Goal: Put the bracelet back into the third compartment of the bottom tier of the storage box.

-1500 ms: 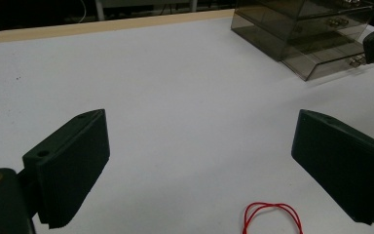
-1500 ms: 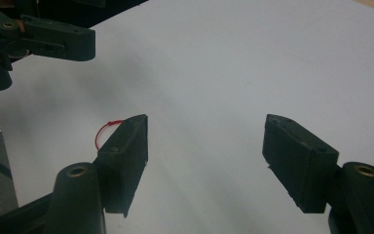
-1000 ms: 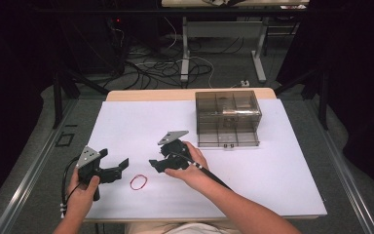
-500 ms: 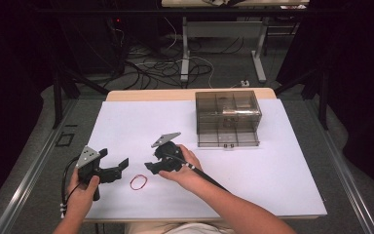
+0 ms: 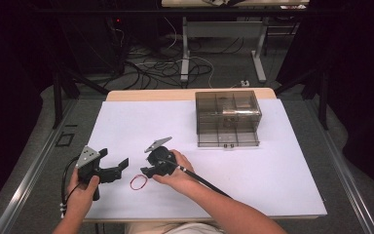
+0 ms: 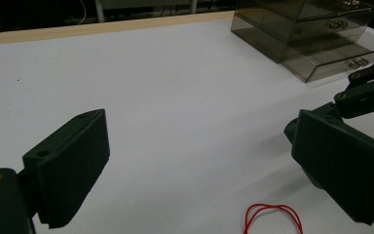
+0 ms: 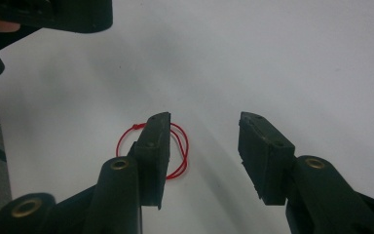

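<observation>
Left gripper held low over white table, jaws spread wide, nothing between. Red rubber band lay flat on table between both grippers, near front edge. Judged light, thin, floppy, prone to slide or snap away; best pinched on one strand at loop's edge. Right gripper hung just above band, jaws apart, empty. Smoky plastic drawer box stood well apart, far right.
</observation>
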A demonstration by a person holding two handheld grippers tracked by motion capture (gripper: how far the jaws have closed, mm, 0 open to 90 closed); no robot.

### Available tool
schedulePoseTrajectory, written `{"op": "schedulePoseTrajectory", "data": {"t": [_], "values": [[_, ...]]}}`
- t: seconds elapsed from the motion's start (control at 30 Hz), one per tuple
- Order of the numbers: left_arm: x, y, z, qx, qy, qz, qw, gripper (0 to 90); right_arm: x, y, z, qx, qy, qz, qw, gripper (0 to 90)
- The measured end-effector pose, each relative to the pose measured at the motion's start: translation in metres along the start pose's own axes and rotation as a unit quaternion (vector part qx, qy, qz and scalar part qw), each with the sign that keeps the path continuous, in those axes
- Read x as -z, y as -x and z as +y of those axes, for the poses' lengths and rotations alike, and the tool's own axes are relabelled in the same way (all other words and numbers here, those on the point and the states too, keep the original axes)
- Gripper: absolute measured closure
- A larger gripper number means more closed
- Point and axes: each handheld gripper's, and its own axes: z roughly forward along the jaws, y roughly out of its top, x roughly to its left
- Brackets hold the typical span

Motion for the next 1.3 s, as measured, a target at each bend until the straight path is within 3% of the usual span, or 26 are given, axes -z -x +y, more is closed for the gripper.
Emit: {"op": "schedulePoseTrajectory", "data": {"t": [0.17, 0.57, 0.7, 0.97, 1.07, 1.1, 1.13, 1.17, 1.2, 1.23, 1.3], "values": [[0.000, 0.000, 0.000, 0.002, 0.002, 0.002, 1.0000, 7.1, -0.009, 0.001, -0.002, 0.007, -0.005, 0.002, 1.0000, 56.4], [0.001, 0.000, 0.000, 0.003, 0.001, 0.001, 1.0000, 7.1, -0.018, -0.001, -0.005, -0.015, -0.023, -0.002, 0.9996, 64.7], [0.002, 0.000, -0.001, 0.004, 0.001, 0.001, 1.0000, 7.1, -0.021, -0.001, -0.006, -0.049, -0.042, 0.001, 0.9979, 68.2], [0.004, -0.001, -0.002, 0.003, 0.001, 0.004, 1.0000, 7.1, -0.025, -0.001, -0.007, -0.067, -0.051, 0.008, 0.9964, 69.9], [0.004, -0.001, -0.002, 0.005, 0.001, 0.003, 1.0000, 7.1, -0.026, -0.002, -0.007, -0.068, -0.050, 0.009, 0.9964, 70.7], [0.004, -0.001, -0.002, 0.005, 0.001, 0.004, 1.0000, 7.2, -0.031, -0.005, -0.009, -0.084, -0.013, 0.009, 0.9964, 70.9], [0.004, -0.001, -0.002, 0.005, 0.002, 0.004, 1.0000, 7.1, -0.032, -0.004, -0.009, -0.079, -0.012, 0.010, 0.9968, 71.3], [0.004, -0.001, -0.002, 0.005, 0.002, 0.004, 1.0000, 7.1, -0.032, -0.004, -0.010, -0.078, -0.016, 0.007, 0.9968, 71.4], [0.005, -0.001, -0.002, 0.005, 0.002, 0.004, 1.0000, 7.1, -0.021, 0.000, -0.003, -0.056, -0.115, 0.015, 0.9917, 71.7], [0.005, -0.001, -0.002, 0.006, 0.003, 0.004, 1.0000, 7.2, -0.027, -0.004, -0.007, -0.079, -0.068, 0.011, 0.9945, 72.1], [0.005, -0.001, -0.002, 0.006, 0.003, 0.004, 1.0000, 7.2, -0.029, -0.003, -0.008, -0.062, -0.066, 0.011, 0.9958, 72.7]]}}
